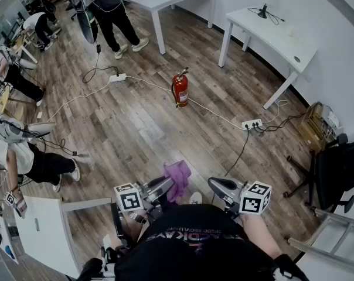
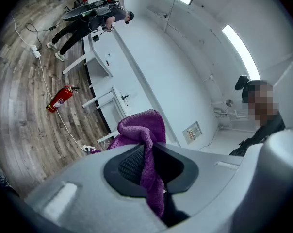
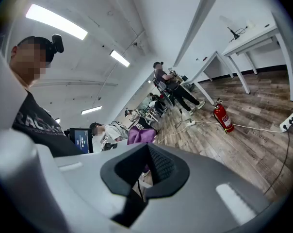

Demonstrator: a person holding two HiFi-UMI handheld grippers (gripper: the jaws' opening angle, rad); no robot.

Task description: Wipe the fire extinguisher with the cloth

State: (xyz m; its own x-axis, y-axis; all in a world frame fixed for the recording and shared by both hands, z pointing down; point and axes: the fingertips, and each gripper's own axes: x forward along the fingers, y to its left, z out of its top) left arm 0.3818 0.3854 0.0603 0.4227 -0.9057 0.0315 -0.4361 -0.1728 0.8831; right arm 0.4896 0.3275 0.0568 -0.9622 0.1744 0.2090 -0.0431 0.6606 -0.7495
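left gripper (image 1: pixel 165 186): jaws clamped on the purple cloth (image 1: pixel 178 177), with one fold bunched above the pads and a tail hanging below
right gripper (image 1: pixel 217 184): jaws fully together, nothing between them
fire extinguisher (image 1: pixel 180 89): upright on the wood floor (image 1: pixel 136 127), at 12 o'clock from both grippers and well apart from them
surroundings: a white cable (image 1: pixel 218 115) passes its base toward a power strip (image 1: pixel 251 123) at 2 o'clock
step in hand: judged to be the approach, no wiping contact yet
method advised: close in from the front, present the bunched fold rather than bare jaw tips, steady the top handle with the free gripper, and stroke down the red body
hazard: a hard push could tip the cylinder, and the cable lies across the path
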